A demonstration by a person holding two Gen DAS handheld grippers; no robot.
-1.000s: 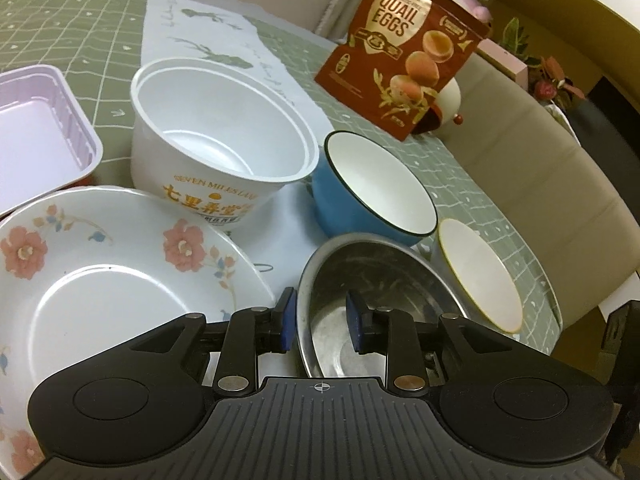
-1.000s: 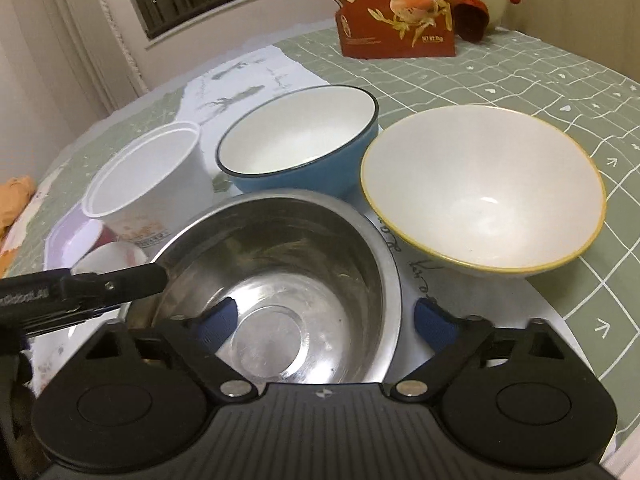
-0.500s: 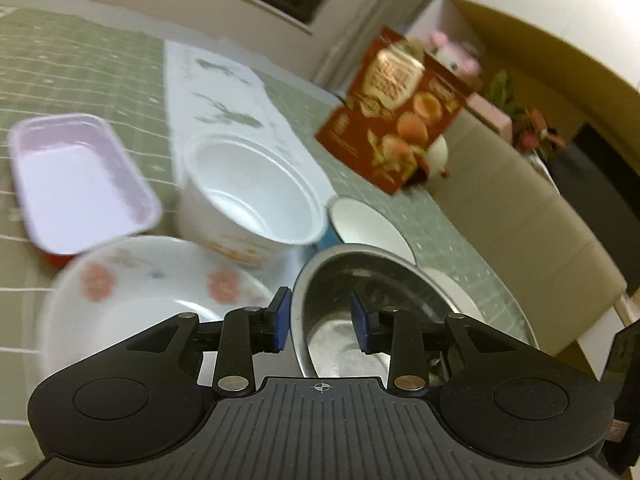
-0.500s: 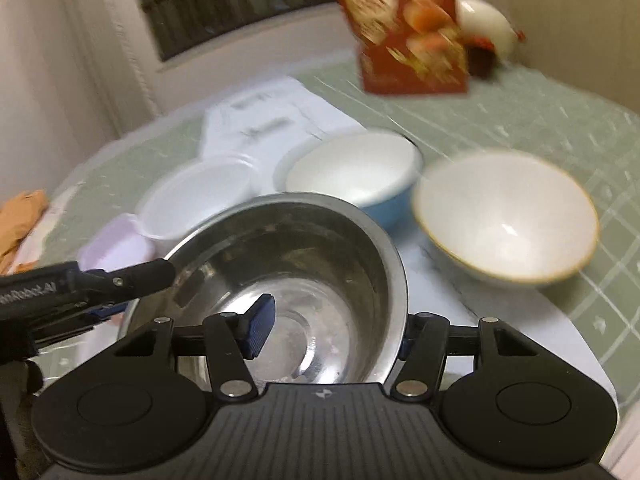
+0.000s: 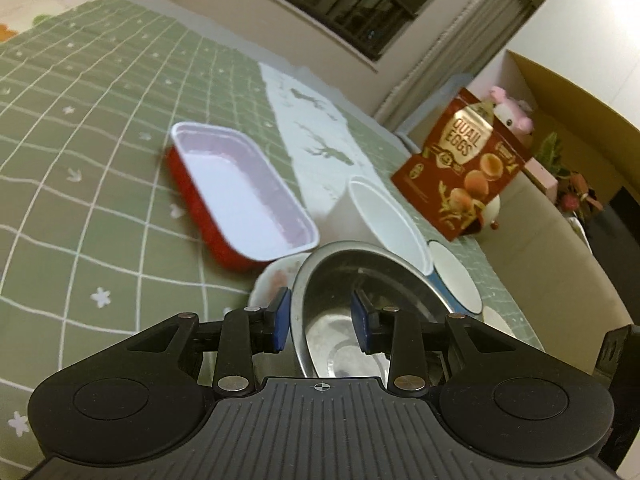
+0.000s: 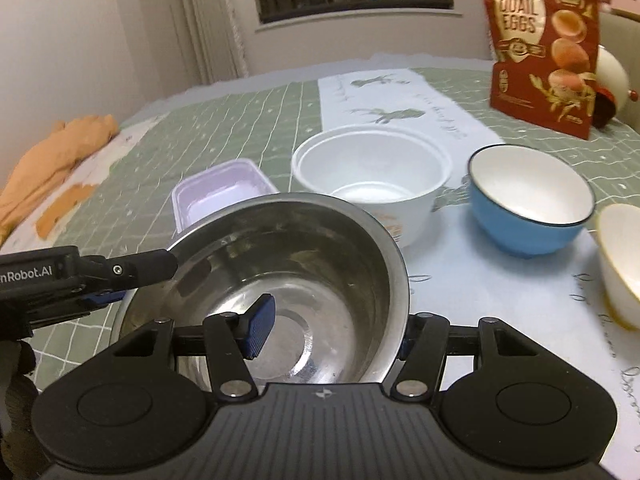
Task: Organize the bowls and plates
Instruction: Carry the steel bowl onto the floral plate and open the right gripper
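A steel bowl (image 5: 340,280) (image 6: 312,272) hangs tilted above the table, held by its rim from two sides. My left gripper (image 5: 320,322) is shut on the bowl's left wall, one blue pad outside and one inside; in the right wrist view the left gripper (image 6: 140,280) reaches in from the left. My right gripper (image 6: 332,336) is shut on the bowl's near right rim, with the left pad inside and the right pad hidden behind the wall. A flowered plate (image 5: 272,280) peeks out under the bowl.
On the green checked cloth lie a red tray (image 5: 240,196) (image 6: 224,188), a white tub (image 5: 384,216) (image 6: 372,172), a blue bowl (image 5: 456,280) (image 6: 528,200) and a yellow-rimmed bowl (image 6: 620,264). A quail-egg bag (image 6: 544,48) stands behind; an orange cloth (image 6: 52,152) lies far left.
The right jaws narrowed onto the steel bowl's rim and the left pads spread slightly. Both grippers then rose and swung left with the bowl, which left the table.
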